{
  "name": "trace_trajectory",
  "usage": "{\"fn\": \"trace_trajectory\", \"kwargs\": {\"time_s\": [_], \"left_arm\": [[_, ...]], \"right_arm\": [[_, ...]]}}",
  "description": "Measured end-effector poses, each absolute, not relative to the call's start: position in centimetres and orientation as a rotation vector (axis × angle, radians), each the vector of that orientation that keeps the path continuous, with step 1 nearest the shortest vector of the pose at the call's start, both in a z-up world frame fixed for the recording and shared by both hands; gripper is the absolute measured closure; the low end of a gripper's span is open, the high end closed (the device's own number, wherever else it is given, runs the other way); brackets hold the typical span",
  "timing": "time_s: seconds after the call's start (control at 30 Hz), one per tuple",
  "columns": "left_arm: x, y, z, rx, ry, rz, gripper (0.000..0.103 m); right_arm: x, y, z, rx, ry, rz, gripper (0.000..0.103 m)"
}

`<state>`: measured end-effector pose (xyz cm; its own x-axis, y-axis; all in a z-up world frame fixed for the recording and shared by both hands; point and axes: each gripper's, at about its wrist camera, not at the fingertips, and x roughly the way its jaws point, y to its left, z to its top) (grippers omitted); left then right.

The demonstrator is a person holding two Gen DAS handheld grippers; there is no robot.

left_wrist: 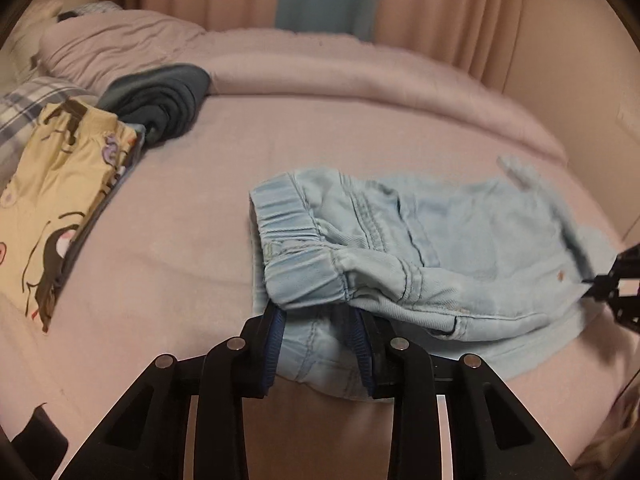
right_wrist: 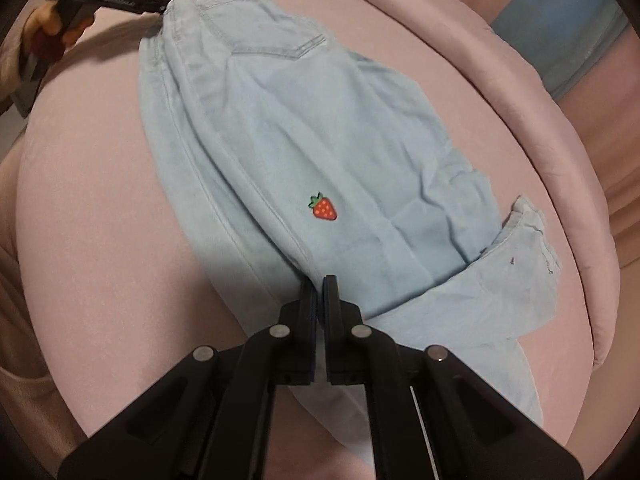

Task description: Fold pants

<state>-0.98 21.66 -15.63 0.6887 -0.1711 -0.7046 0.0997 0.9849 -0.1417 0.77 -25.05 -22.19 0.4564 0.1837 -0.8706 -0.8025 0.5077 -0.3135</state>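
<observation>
Left wrist view, pink bedsheet, pink curtains, both jaws gripping pale denim pants.

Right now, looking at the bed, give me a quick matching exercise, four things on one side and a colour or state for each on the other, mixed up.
Things:
1. pants
2. strawberry patch
3. right gripper
4. rolled garment

Descriptions:
A. dark grey
B. red with a green top
C. shut on fabric
D. light blue denim

Pairs: 1-D, 2-B, 3-C, 4-A
</observation>
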Motion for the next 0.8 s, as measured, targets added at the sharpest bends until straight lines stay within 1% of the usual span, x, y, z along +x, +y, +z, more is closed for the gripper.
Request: {"fn": "trace_trajectory", "kwargs": {"time_s": [0.07,0.13,0.2,0.27,0.33,0.37,0.4,0.43,0.47,0.5,0.53,0.6,0.7,0.8], "left_arm": [[-1.2,21.9,-15.1,-0.080,0.769,-0.152,0.071],[-0.8,21.7,-16.1,-0.048,0.826,-0.135,0.071],[-0.4,21.8,-17.2,-0.023,0.869,-0.103,0.071],[-0.9,22.5,-17.8,-0.060,0.875,-0.086,0.071],[-1.1,23.3,-17.6,-0.077,0.900,-0.037,0.061],[-1.2,23.9,-17.5,-0.078,0.925,0.012,0.042],[-1.5,24.3,-17.4,-0.075,0.937,0.052,0.030],[-1.9,24.6,-17.1,-0.071,0.937,0.076,0.029],[-2.6,24.8,-16.4,-0.065,0.924,0.092,0.029],[-3.1,24.8,-15.8,-0.060,0.908,0.097,0.029],[-3.7,24.4,-15.0,-0.050,0.888,0.100,0.029],[-4.4,22.8,-13.2,-0.030,0.837,0.071,0.029],[-3.7,18.8,-11.7,-0.013,0.787,-0.059,0.029],[-1.5,12.0,-11.7,-0.002,0.799,-0.276,0.029]], "right_arm": [[1.0,-24.8,-20.4,-0.821,0.851,0.697,0.100],[0.1,-25.6,-19.1,-0.810,0.832,0.702,0.100],[-0.1,-25.7,-19.5,-0.798,0.852,0.714,0.100],[-0.6,-24.7,-21.5,-0.837,0.881,0.725,0.099],[-0.7,-24.7,-23.0,-0.845,0.895,0.724,0.098],[-0.5,-24.8,-23.3,-0.823,0.895,0.721,0.096],[-0.4,-25.1,-22.9,-0.796,0.901,0.723,0.095],[0.2,-25.7,-22.5,-0.731,0.921,0.729,0.096],[0.4,-26.0,-22.2,-0.704,0.933,0.723,0.091],[0.7,-26.3,-21.8,-0.681,0.953,0.720,0.087],[1.1,-26.7,-21.2,-0.647,0.978,0.723,0.078],[1.2,-27.8,-19.0,-0.524,0.995,0.770,0.070],[3.0,-30.2,-15.8,-0.354,0.972,0.757,0.066],[6.4,-32.7,-13.5,-0.230,0.970,0.623,0.062]]}}
